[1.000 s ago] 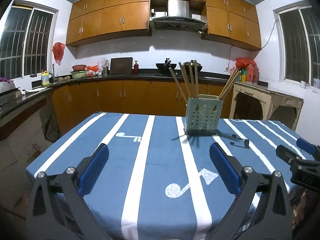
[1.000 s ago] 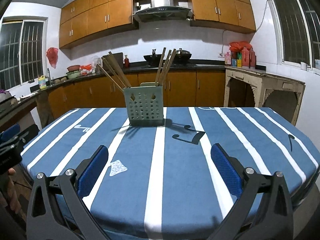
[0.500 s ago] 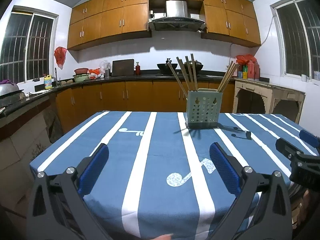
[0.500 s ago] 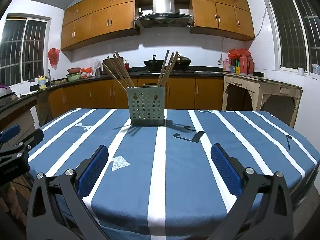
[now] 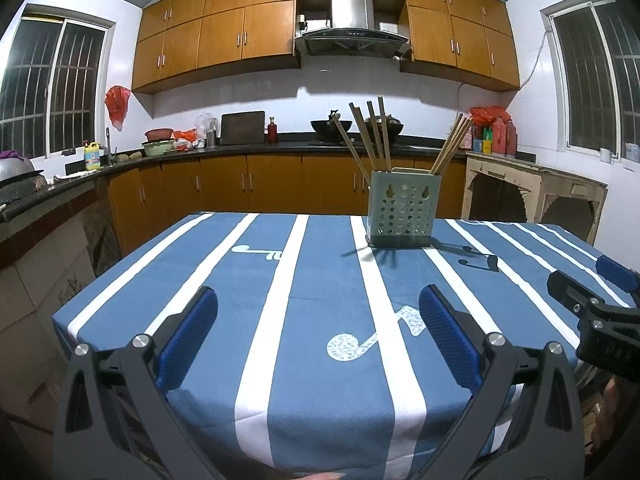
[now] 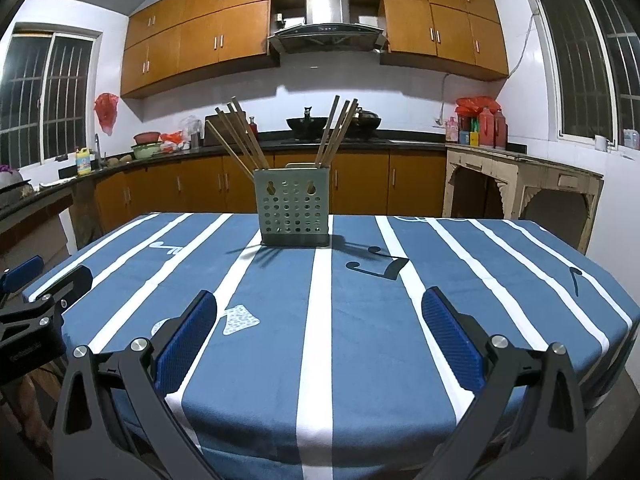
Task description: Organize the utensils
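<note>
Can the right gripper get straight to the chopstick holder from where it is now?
Probably yes. The right gripper is open and empty, the holder stands almost dead ahead, and only bare tablecloth lies between them. The left gripper sits off to the side.

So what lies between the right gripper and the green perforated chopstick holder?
Only bare blue-and-white striped tablecloth, as the right wrist view shows: nothing between the open right gripper and the green perforated chopstick holder.

Tablecloth (image 5: 320,280) blue, white-striped; holder (image 5: 402,212) grey-green.
</note>
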Demonstrator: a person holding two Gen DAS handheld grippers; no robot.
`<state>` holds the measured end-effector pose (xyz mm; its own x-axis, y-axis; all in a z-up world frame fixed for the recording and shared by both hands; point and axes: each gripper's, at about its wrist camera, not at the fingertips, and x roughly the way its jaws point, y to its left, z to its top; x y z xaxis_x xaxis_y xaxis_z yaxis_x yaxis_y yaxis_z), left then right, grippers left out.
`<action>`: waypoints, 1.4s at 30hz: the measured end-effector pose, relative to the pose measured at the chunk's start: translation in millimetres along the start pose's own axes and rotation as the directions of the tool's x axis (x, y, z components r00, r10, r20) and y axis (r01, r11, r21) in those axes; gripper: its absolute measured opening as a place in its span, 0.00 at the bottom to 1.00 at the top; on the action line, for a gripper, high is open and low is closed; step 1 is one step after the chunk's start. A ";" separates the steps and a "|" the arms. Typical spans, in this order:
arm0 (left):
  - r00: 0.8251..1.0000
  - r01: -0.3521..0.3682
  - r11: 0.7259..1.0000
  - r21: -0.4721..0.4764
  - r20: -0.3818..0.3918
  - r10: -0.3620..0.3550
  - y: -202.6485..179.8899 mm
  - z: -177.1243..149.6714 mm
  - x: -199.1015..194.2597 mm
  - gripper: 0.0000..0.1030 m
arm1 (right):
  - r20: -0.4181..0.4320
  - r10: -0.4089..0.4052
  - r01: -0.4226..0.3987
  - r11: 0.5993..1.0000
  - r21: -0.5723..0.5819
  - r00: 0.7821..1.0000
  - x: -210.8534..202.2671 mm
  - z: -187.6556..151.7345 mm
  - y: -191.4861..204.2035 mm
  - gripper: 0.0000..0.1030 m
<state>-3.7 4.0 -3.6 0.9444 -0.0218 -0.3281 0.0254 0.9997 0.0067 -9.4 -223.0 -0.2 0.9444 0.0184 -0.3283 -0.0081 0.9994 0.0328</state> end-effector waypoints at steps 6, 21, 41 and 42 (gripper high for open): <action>1.000 0.004 1.000 -0.002 -0.004 -0.004 -0.1 -0.9 0.4 0.96 | -0.002 -0.001 0.001 1.000 0.000 1.000 -0.5 -0.6 0.9 0.98; 1.000 0.010 1.000 -0.007 -0.022 -0.010 -2.8 -3.5 3.8 0.96 | -0.031 -0.001 0.002 1.000 0.018 1.000 2.1 -3.9 -0.7 0.98; 1.000 0.009 1.000 -0.007 -0.023 -0.009 -2.4 -3.3 3.8 0.96 | -0.032 -0.001 0.002 1.000 0.019 0.999 2.6 -3.9 -0.4 0.98; 1.000 0.009 1.000 -0.007 -0.023 -0.009 -2.7 -3.6 3.8 0.96 | -0.032 -0.001 0.002 1.000 0.019 0.999 2.5 -3.9 -0.3 0.98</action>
<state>-1.3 1.3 -8.3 0.9364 -0.0303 -0.3496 0.0314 0.9995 -0.0027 -8.3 -223.2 -4.7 0.9334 0.0179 -0.3584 0.0002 0.9987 0.0503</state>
